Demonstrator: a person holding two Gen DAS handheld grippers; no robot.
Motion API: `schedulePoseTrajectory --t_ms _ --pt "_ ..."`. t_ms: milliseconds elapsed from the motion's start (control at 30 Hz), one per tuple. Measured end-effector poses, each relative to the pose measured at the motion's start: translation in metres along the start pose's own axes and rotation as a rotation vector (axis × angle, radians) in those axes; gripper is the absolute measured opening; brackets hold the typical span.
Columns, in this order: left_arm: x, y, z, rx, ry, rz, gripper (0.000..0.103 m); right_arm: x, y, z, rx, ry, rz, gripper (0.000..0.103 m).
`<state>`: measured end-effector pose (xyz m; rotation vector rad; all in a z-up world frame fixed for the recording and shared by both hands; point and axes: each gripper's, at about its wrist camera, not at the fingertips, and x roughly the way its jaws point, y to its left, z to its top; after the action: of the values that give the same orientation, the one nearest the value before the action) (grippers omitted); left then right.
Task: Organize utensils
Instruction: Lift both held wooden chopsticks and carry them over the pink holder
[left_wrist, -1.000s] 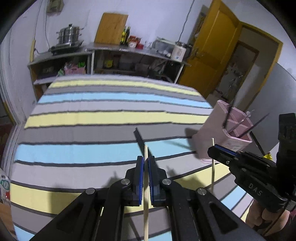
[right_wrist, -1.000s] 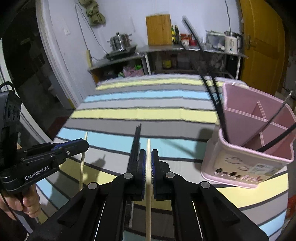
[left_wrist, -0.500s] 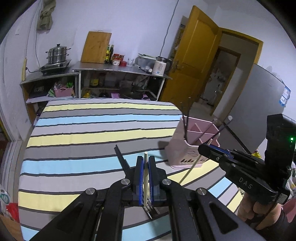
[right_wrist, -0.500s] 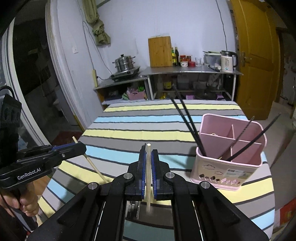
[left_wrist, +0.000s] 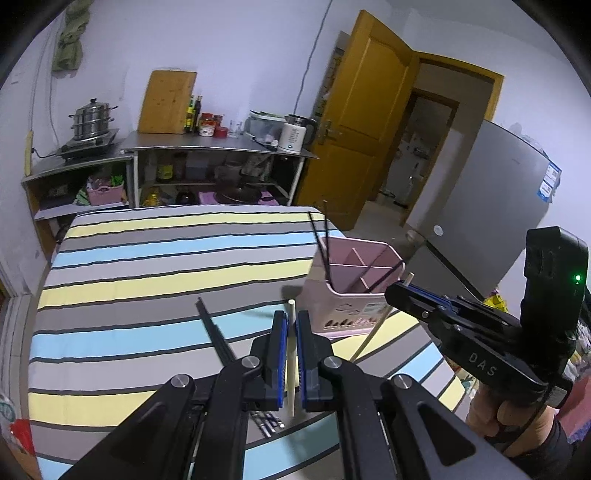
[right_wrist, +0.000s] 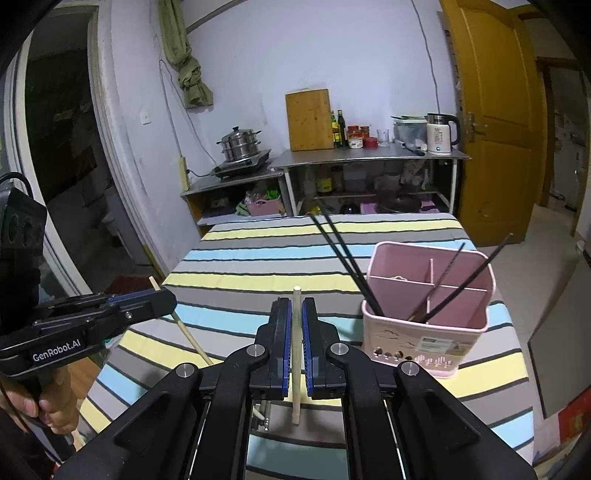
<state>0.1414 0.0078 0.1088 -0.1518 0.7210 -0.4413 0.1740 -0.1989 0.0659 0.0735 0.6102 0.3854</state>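
- At the left side of the striped table (left_wrist: 147, 280), a pair of dark chopsticks (left_wrist: 216, 338) lies flat on the cloth, pointing from the near edge toward the middle. More utensil ends (left_wrist: 267, 422) show at the near edge under the tool, too cut off to count.
- The left gripper (left_wrist: 291, 328) has its fingers pinched nearly together on 1 pale wooden chopstick (left_wrist: 291, 354), which stands almost upright, clear of the cloth.
- The right gripper (right_wrist: 297, 325) is likewise clamped narrow on a second wooden chopstick (right_wrist: 296, 354), held upright the same way.
- The pink holder (right_wrist: 428, 332) stands near the table's right edge, toward the near corner. It already has dark chopsticks leaning in its left compartment and in its near right one.
- The step in hand looks like carrying both sticks to the holder. To do it well, I would keep each stick vertical, bring its lower tip over an open compartment, and lower it past the rim before letting go. Taking the 2 in turn would keep the tools from bumping.
- The leaning dark sticks cross above the rim, so coming in from the near side looks safer than from the left.
- The floor of the compartments is hidden, and something pale at the back left one is too small to name.
- Of the person, only a hand (right_wrist: 40, 398) under each tool shows.
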Motion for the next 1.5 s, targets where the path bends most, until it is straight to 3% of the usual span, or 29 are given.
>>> schedulePoseTrajectory --t_ms 400,933,1167,1500 --pt "0.032 -0.037 0.026 0.047 0.019 -0.066 0.005 -0.023 -0.04 0.002 0.069 -0.034 -0.063 0.005" --pt "0.034 -0.077 0.109 0.093 -0.115 -0.092 0.005 -0.064 -0.084 0.064 0.107 -0.218 -0.148 0.005" --pt "0.056 -0.083 0.131 0.11 -0.13 -0.083 0.005 -0.055 -0.095 0.082 0.119 -0.26 -0.167 0.005" --pt "0.112 -0.073 0.121 0.108 -0.083 -0.073 0.005 -0.018 -0.107 0.07 0.133 -0.23 -0.177 0.005"
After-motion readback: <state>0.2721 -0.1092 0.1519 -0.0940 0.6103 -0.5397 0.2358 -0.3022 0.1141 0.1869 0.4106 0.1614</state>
